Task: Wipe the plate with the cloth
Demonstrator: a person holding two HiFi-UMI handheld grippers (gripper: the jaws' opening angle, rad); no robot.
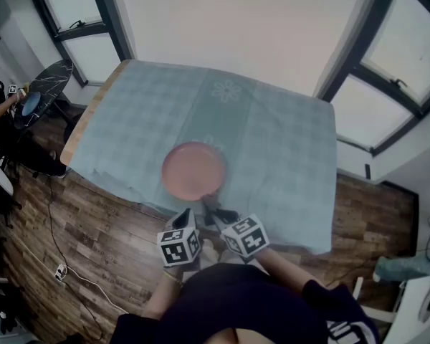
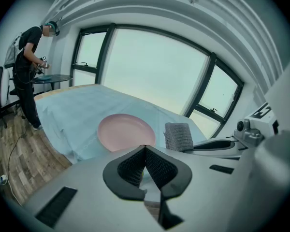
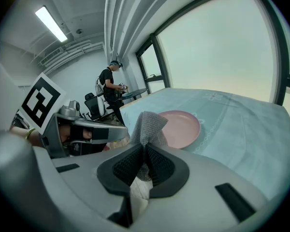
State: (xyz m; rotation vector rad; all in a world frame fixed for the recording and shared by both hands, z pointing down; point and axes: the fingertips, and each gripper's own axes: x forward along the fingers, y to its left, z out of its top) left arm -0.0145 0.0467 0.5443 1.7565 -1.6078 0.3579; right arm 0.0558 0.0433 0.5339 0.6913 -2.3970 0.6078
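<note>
Gripping grey cloth point(image 3: 148, 123), right tool point(image 3: 144, 154), pink plate point(image 3: 178, 128) near

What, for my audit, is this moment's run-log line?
left hand-held gripper: shut, empty | right hand-held gripper: shut on cloth | plate: on tablecloth

Office-like room: tall windows point(image 1: 390, 110), wood-plank floor point(image 1: 93, 242), office chair point(image 3: 92, 105), ceiling strip light point(image 3: 50, 24).
</note>
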